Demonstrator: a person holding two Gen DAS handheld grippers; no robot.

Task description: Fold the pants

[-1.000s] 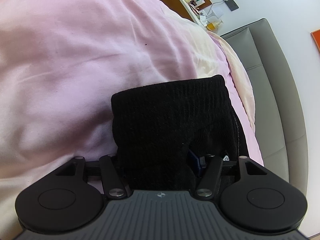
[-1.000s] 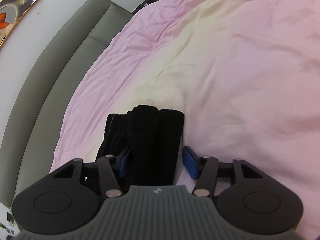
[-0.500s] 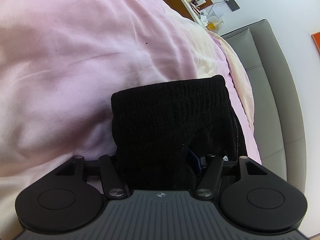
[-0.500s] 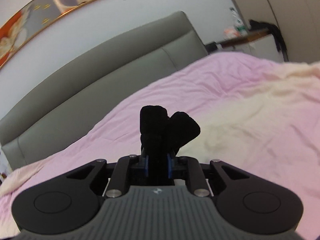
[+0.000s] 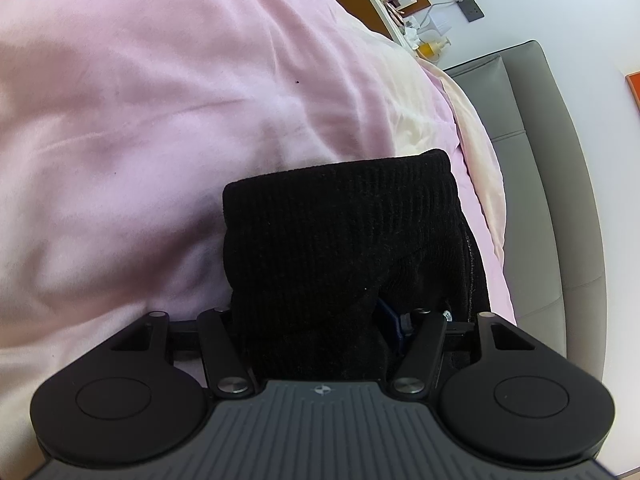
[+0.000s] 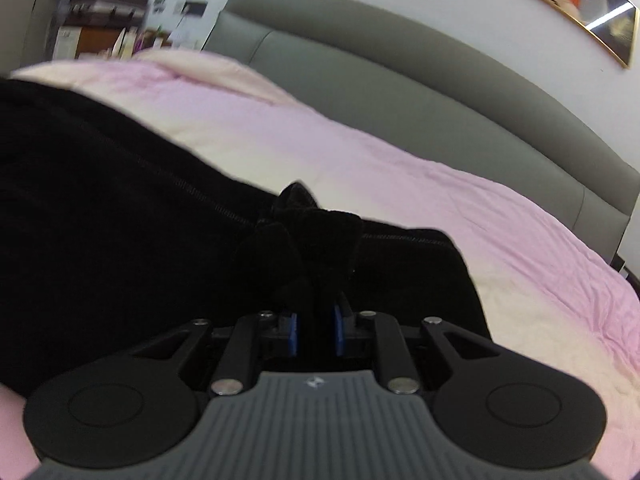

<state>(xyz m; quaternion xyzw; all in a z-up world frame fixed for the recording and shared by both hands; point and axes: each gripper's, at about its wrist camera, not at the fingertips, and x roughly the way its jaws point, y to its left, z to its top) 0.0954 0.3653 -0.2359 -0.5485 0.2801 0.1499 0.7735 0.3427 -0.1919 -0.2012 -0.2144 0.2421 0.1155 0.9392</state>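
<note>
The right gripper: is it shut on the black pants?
Yes, shut. The right gripper has both blue pads pressing a bunch of the black pants.

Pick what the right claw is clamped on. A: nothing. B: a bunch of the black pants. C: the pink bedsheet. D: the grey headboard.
B: in the right wrist view the right claw has its blue pads pressed close on a bunch of the black pants, above the pink bedsheet.
</note>
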